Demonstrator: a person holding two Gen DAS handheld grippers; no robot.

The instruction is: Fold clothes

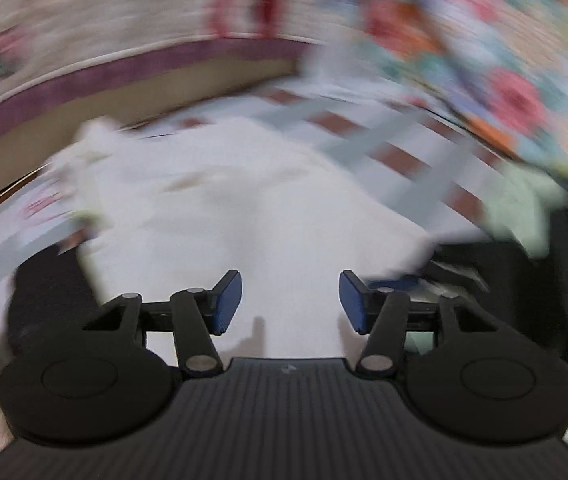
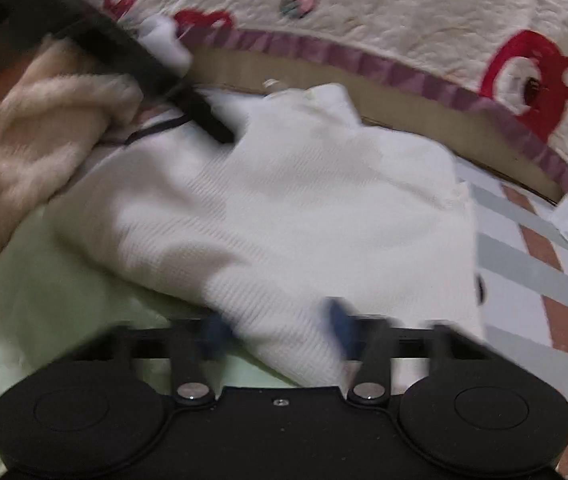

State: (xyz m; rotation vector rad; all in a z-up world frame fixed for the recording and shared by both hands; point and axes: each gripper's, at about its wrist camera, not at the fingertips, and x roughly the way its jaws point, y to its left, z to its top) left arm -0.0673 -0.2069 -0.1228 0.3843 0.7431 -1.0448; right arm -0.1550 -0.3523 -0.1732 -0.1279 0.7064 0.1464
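Blue-padded fingers of the left gripper (image 1: 290, 300) stand wide apart over a white knit garment (image 1: 244, 216), w/ nothing between them; the pads (image 1: 228, 300) hover above the cloth, throwing small shadows on it. Much of the left wrist view is motion-blurred.

From the right wrist view, the right gripper (image 2: 276, 330) also has its fingers spread, released, straddling the near edge of the same white garment (image 2: 284, 216). Whether the blurred pads (image 2: 342, 324) touch the knit can't be told.

The garment lies spread on a striped sheet (image 2: 532, 272) (grey and brick-red bands on white), its near-left part resting over a pale green cloth (image 2: 52, 312). Its far edge sits near a tan board (image 2: 424, 116) trimmed above w/ a purple band (image 2: 364, 60), beyond which hangs a cream quilt (image 2: 424, 12) w/ red bear shapes.

At upper left of the right wrist view, a beige fuzzy sleeve (image 2: 32, 120) reaches in beside the black body of the left gripper, which points at the garment's far-left corner. A thin black cord (image 2: 156, 128) lies on the cloth just by it.

At right in the left wrist view, a bright floral fabric (image 1: 484, 60) fills the upper corner, heavily blurred, approx. above the striped sheet (image 1: 384, 148).
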